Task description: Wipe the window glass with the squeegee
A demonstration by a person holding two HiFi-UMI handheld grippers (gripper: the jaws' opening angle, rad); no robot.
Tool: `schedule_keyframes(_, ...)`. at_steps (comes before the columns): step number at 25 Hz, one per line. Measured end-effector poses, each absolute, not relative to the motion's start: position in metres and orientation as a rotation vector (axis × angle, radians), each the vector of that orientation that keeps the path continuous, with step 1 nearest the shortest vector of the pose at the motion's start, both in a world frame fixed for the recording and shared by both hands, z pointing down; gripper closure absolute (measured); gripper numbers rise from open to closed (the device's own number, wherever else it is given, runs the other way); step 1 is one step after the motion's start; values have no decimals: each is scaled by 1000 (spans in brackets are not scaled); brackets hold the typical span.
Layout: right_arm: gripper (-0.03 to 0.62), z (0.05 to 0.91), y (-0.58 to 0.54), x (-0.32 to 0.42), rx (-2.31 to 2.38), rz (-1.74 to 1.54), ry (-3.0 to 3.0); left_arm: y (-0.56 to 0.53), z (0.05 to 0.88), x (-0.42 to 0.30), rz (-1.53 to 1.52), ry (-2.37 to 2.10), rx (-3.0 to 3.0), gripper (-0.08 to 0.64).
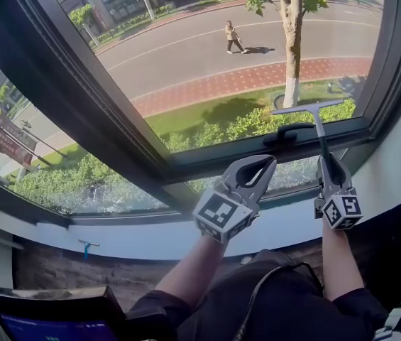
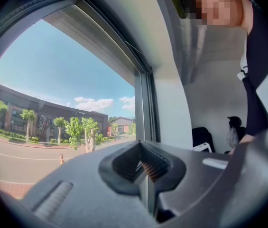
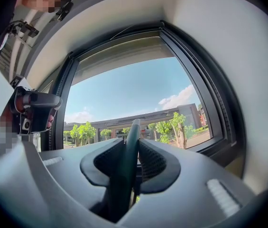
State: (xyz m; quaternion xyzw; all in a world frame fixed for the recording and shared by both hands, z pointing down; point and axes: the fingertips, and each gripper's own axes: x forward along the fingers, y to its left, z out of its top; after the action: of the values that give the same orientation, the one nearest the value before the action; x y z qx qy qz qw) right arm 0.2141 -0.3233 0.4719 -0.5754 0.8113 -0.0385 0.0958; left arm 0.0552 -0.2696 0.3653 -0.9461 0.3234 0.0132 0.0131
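Right gripper is clamped on the squeegee, its dark handle pinched between the jaws and rising straight out of them. Left gripper hangs just beside it, jaws pressed together on nothing. The blade sits low on the window glass, just above the window handle. Whether it is touching, I can't tell. Looks like a stroke being set up, so next the rubber needs laying flat and drawing evenly across the pane

place: upper-floor room | cues: dark-framed window over street, laptop screen
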Motion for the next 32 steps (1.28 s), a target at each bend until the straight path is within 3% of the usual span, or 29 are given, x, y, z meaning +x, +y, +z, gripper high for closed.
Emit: schedule_keyframes(32, 491, 507, -323, 217, -1744, -192, 2437, -274, 373, 42, 51, 1052, -2953, 557)
